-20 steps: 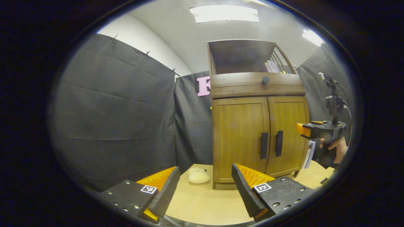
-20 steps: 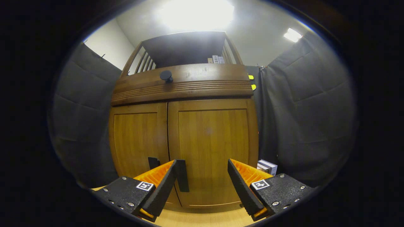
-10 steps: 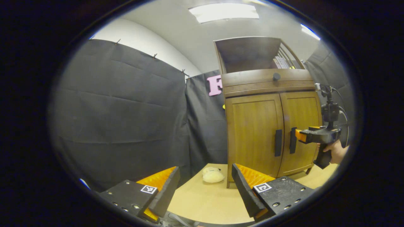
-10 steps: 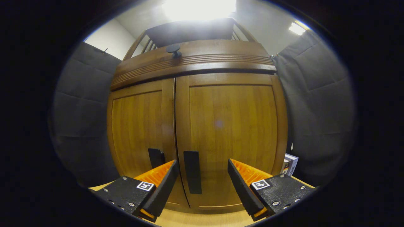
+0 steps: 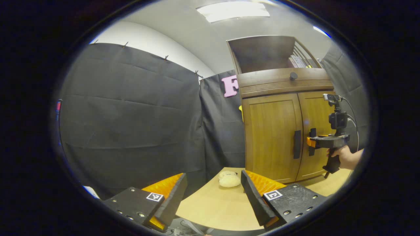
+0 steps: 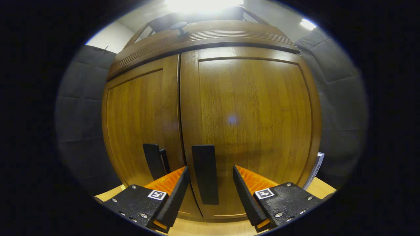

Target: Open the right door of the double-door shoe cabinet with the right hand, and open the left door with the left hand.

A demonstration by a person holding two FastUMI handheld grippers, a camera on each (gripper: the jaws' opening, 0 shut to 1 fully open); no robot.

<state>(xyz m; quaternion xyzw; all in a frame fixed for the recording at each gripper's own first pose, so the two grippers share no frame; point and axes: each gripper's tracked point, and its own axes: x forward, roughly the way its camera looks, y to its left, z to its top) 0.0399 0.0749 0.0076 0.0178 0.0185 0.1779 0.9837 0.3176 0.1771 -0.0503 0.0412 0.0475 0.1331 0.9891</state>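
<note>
The brown wooden shoe cabinet (image 6: 249,108) stands close ahead in the right gripper view, both doors closed. My right gripper (image 6: 210,187) is open, and the right door's dark vertical handle (image 6: 205,170) lies between its fingers (image 6: 244,191) with a gap on each side. The left door's handle (image 6: 152,160) is just to the left. In the left gripper view the cabinet (image 5: 272,131) is farther off to the right, with the right gripper (image 5: 309,142) at the right handle (image 5: 312,132), held by a hand (image 5: 347,158). My left gripper (image 5: 213,193) is open, holds nothing and stays well short of the left handle (image 5: 297,144).
A cream plush thing (image 5: 229,179) lies on the light wooden floor board (image 5: 213,206) by the cabinet's left corner. A white box (image 6: 315,165) stands at the cabinet's right side. Black cloth walls close in on the left and behind. A round knob (image 5: 293,75) sits on the drawer front above.
My right gripper has moved in on the cabinet, so the right handle now sits between its fingers, which have narrowed a little. The left gripper view has swung left, with the cabinet smaller.
</note>
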